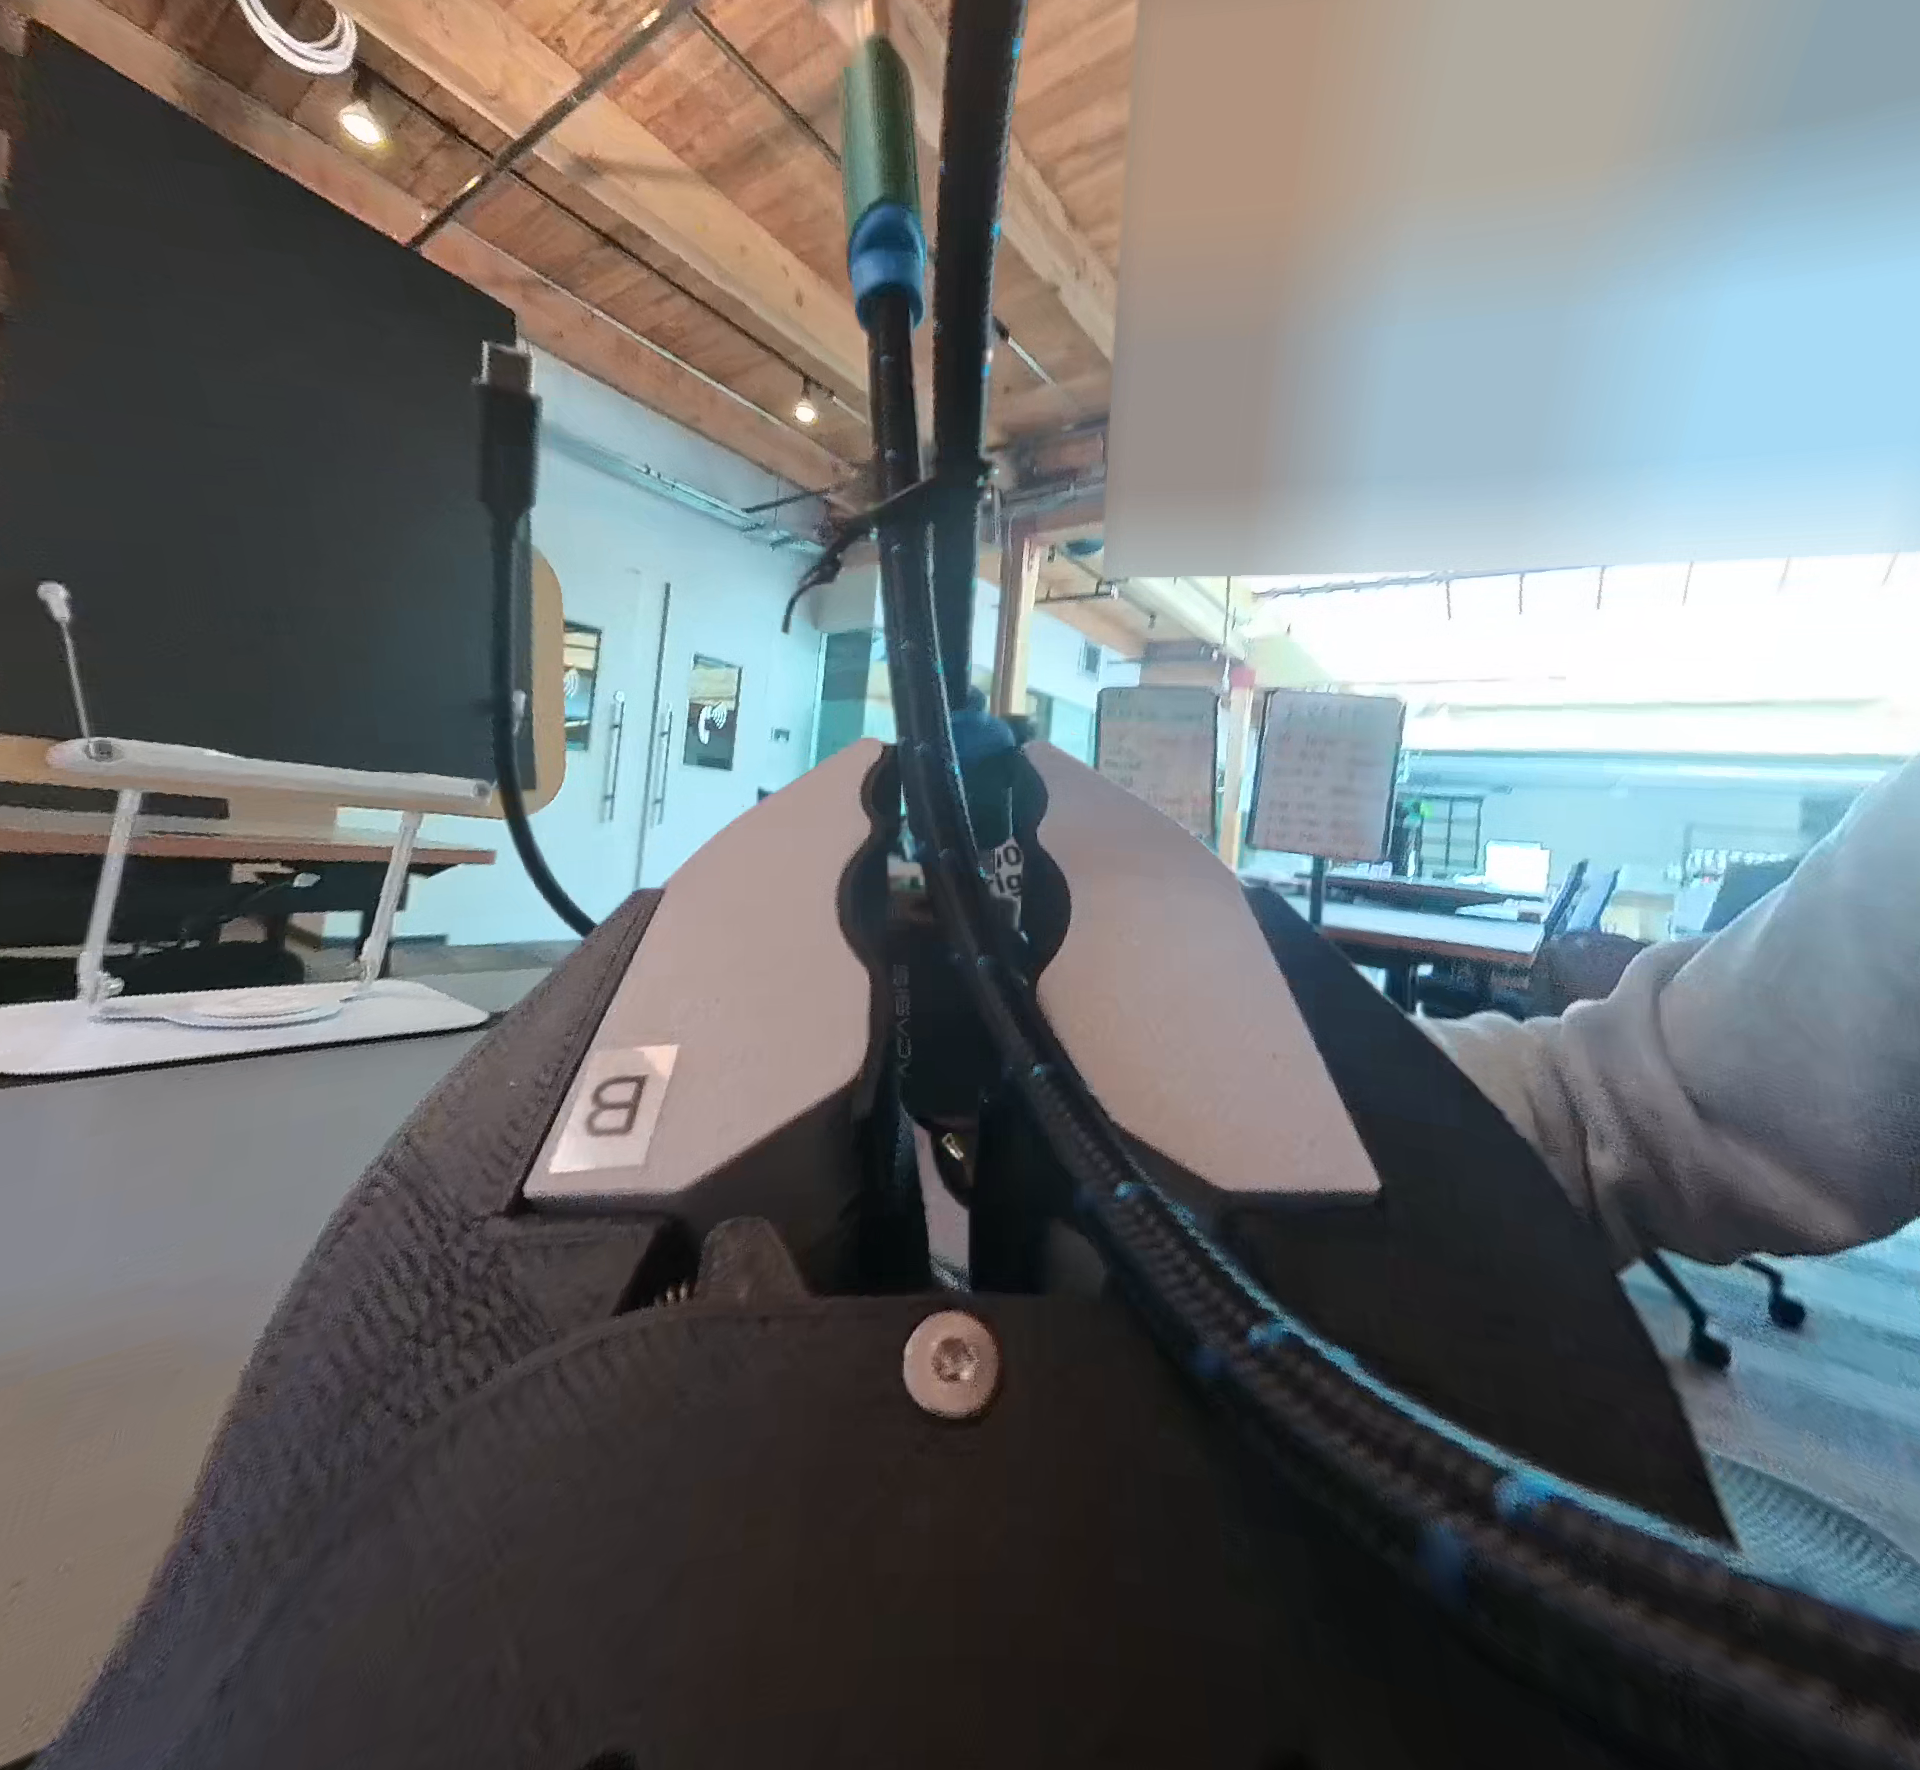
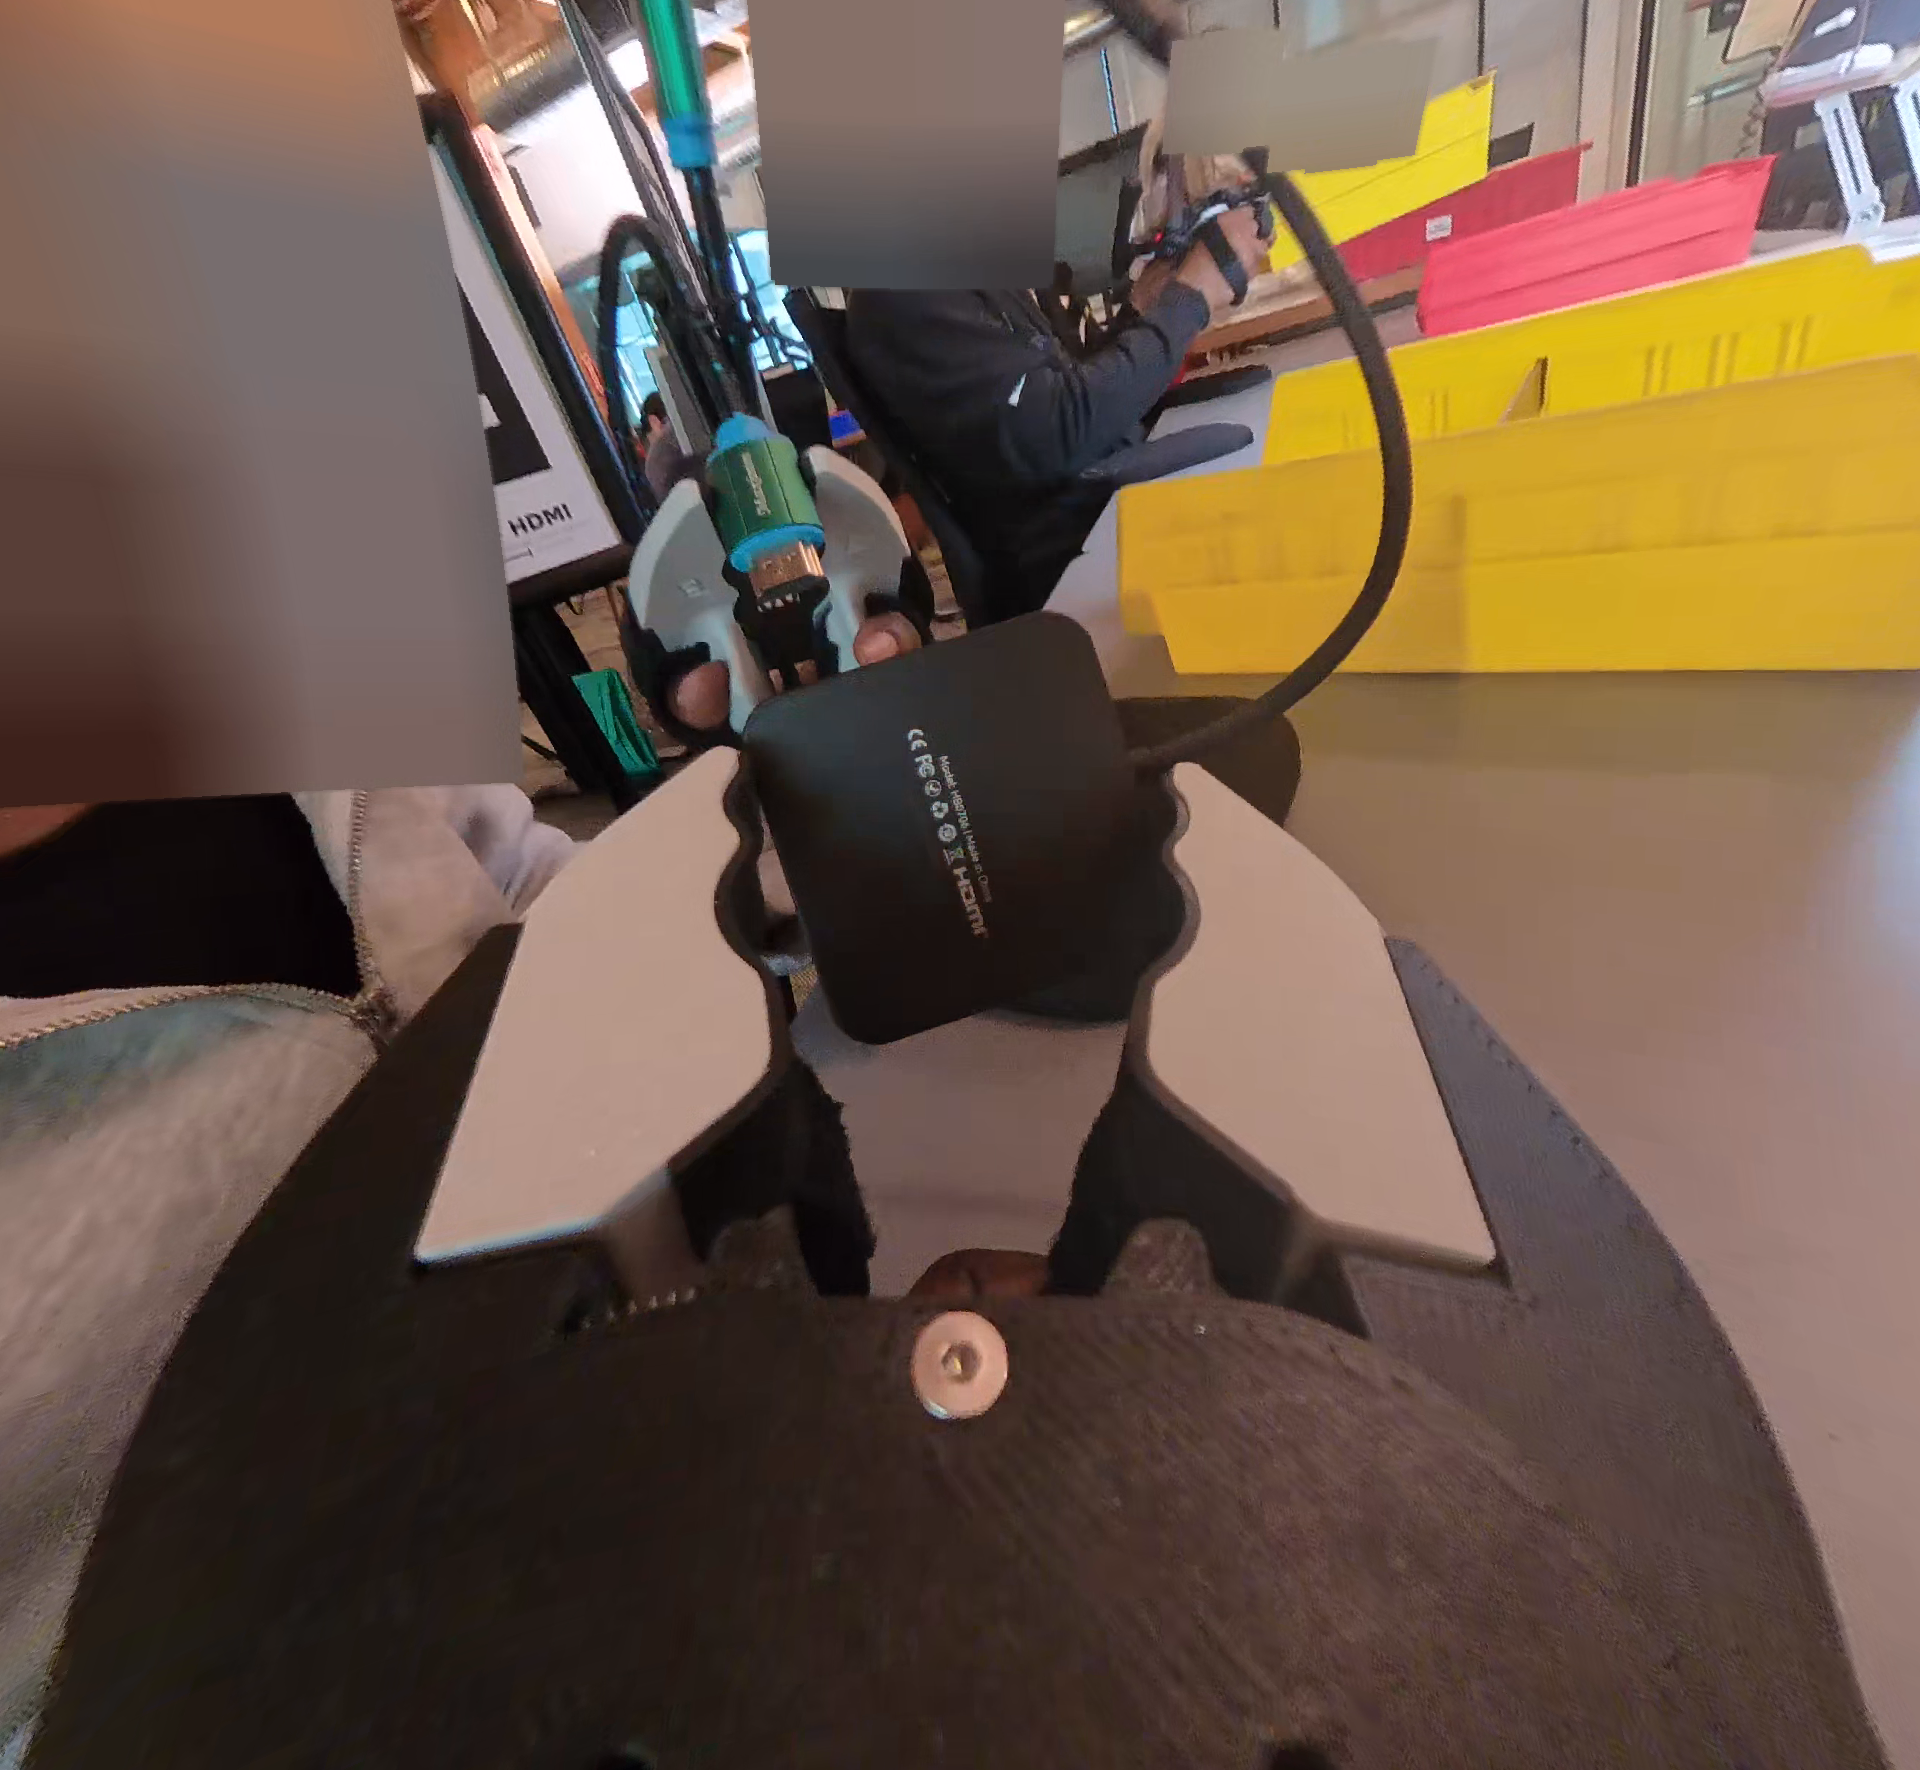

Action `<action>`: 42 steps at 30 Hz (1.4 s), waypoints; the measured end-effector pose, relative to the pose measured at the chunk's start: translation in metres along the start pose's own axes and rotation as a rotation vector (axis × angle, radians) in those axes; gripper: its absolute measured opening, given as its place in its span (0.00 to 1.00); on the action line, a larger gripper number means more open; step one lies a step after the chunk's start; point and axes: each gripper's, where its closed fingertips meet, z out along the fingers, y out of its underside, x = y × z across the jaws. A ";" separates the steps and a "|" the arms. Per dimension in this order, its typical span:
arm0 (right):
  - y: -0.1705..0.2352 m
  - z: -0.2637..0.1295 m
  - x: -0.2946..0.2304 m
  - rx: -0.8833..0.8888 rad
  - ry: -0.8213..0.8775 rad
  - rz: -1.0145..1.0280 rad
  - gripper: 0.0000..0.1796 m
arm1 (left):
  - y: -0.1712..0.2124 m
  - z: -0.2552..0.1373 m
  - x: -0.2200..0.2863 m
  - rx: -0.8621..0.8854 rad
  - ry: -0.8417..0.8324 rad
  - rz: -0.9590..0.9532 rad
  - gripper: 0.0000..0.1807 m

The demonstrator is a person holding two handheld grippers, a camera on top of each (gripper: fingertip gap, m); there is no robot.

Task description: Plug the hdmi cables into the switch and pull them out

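My right gripper [image 2: 956,775] is shut on the black HDMI switch [image 2: 935,847], holding it by its two sides just over the grey table [image 2: 1558,941]. The switch's own black cable [image 2: 1387,432] arcs up from its right side. My left gripper [image 2: 774,525] sits just beyond the switch, shut on a green HDMI plug [image 2: 764,499] whose gold tip points at the switch's far edge, a short gap away. In the left wrist view, the left gripper [image 1: 956,764] is closed around that plug, and braided cables [image 1: 961,266] rise from it. A second green plug [image 1: 881,151] hangs free above, also seen in the right wrist view [image 2: 660,27].
Yellow bins [image 2: 1558,494] and red bins [image 2: 1600,245] stand at the table's right back. A seated person [image 2: 997,411] is behind. A white stand [image 1: 239,785], a black panel [image 1: 239,421] and a loose black cable [image 1: 509,494] are at the left. A grey sleeve [image 1: 1714,1045] is at the right.
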 end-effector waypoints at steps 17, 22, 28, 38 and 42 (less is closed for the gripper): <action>0.010 0.012 -0.003 -0.012 0.090 -0.090 0.40 | 0.024 0.005 -0.002 -0.132 -0.008 0.047 0.11; 0.012 0.012 -0.003 -0.030 0.114 -0.145 0.40 | 0.026 0.005 -0.001 -0.161 0.003 0.046 0.11; 0.014 0.013 -0.009 -0.042 0.084 -0.146 0.40 | 0.025 0.003 0.005 -0.173 0.091 0.034 0.11; 0.010 0.012 -0.010 -0.028 0.095 -0.154 0.40 | 0.025 0.006 0.005 -0.161 0.086 0.031 0.11; 0.011 0.012 -0.010 -0.050 0.111 -0.181 0.40 | 0.026 0.006 0.007 -0.168 0.098 0.026 0.11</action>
